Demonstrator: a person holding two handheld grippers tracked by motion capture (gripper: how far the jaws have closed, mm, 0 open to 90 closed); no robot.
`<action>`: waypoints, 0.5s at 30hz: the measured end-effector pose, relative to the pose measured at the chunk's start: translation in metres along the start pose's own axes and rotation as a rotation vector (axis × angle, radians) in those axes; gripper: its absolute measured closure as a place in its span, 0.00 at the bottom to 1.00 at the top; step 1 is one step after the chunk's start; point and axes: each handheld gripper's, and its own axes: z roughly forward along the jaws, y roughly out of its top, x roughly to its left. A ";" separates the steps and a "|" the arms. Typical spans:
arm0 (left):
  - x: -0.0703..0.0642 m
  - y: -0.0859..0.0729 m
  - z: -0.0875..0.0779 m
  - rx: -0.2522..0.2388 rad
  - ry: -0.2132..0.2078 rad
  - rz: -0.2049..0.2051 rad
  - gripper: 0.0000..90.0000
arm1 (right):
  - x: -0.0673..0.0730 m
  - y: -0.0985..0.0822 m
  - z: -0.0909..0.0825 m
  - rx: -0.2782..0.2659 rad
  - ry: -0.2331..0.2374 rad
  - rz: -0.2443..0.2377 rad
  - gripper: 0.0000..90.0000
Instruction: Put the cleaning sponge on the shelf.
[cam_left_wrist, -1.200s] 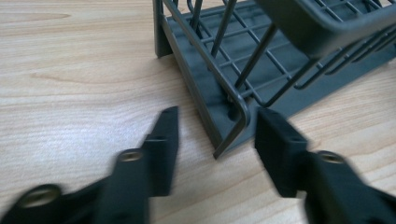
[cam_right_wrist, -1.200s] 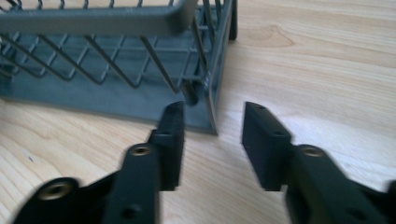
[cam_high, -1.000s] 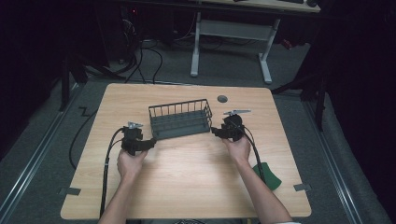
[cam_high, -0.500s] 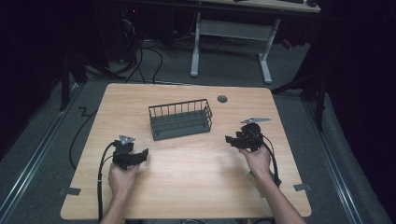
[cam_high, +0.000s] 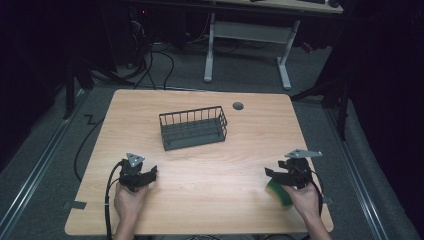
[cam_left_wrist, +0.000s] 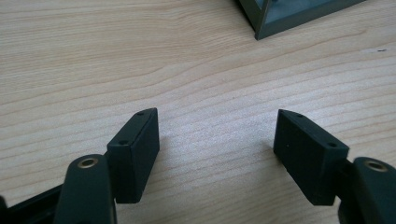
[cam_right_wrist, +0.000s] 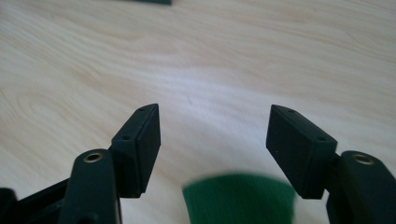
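Both grippers, left (cam_high: 150, 173) and right (cam_high: 272, 174), back from basket (cam_high: 193, 127), jaws just spreading; right seemingly over sponge (cam_high: 278, 193)

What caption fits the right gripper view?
Right gripper, open, fingers above a green sponge on the wooden table.

One wire basket (cam_high: 193, 128) on one wooden table (cam_high: 215, 210). One green sponge (cam_high: 278, 192) (yellow underside, near right edge). Two grippers: left gripper (cam_high: 146, 176), right gripper (cam_high: 274, 176), one per hand. Two hands: left hand (cam_high: 129, 200), right hand (cam_high: 306, 199). One round grommet (cam_high: 238, 106) in tabletop. One white-legged desk (cam_high: 250, 31) behind.
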 end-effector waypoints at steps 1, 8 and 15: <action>0.000 0.000 0.000 0.000 0.000 0.000 0.35 | 0.000 0.000 0.000 0.000 0.000 0.000 0.38; 0.000 0.000 0.000 0.000 -0.001 -0.001 0.35 | 0.001 -0.036 -0.019 0.049 -0.060 -0.019 0.31; 0.000 0.000 0.000 0.000 0.000 -0.002 0.35 | -0.001 -0.055 -0.016 0.095 -0.057 -0.037 0.21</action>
